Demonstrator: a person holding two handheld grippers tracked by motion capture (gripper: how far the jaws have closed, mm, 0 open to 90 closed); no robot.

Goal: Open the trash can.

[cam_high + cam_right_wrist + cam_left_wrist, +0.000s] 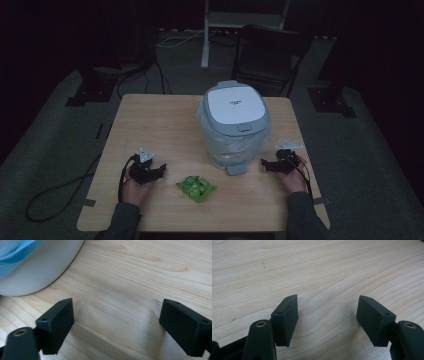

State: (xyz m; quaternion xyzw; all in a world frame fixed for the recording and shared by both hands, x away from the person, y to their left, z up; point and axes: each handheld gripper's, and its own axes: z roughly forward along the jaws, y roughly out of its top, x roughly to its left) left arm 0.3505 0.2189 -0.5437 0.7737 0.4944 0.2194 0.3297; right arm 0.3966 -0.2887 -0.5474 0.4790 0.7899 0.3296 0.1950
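My left gripper point(161, 169) rests low on the table point(150, 120) at the near left. Its jaws are spread wide with only bare wood between them, as its own view shows, so it is holding nothing. It points toward the green packet point(196, 188), which lies flat on the wood just to its right, apart from it and nearer my edge of the table. I judge that I keep this gripper parked there, spread, so it can close on the packet.

Farther right and behind the packet stands the bin point(235, 125). Its lid is shut, a plastic liner bulges around its body, and a pedal point(236, 169) sticks out at its foot toward me. My right gripper point(263, 164) sits just right of that pedal with its jaws point(117, 322) also wide and empty, probably placed to work the bin.

The room is dim, so the print on the packet is unreadable. The right gripper view cuts the bin point(47, 267) to a curved white wall with a blue edge, and I cannot tell what is inside.
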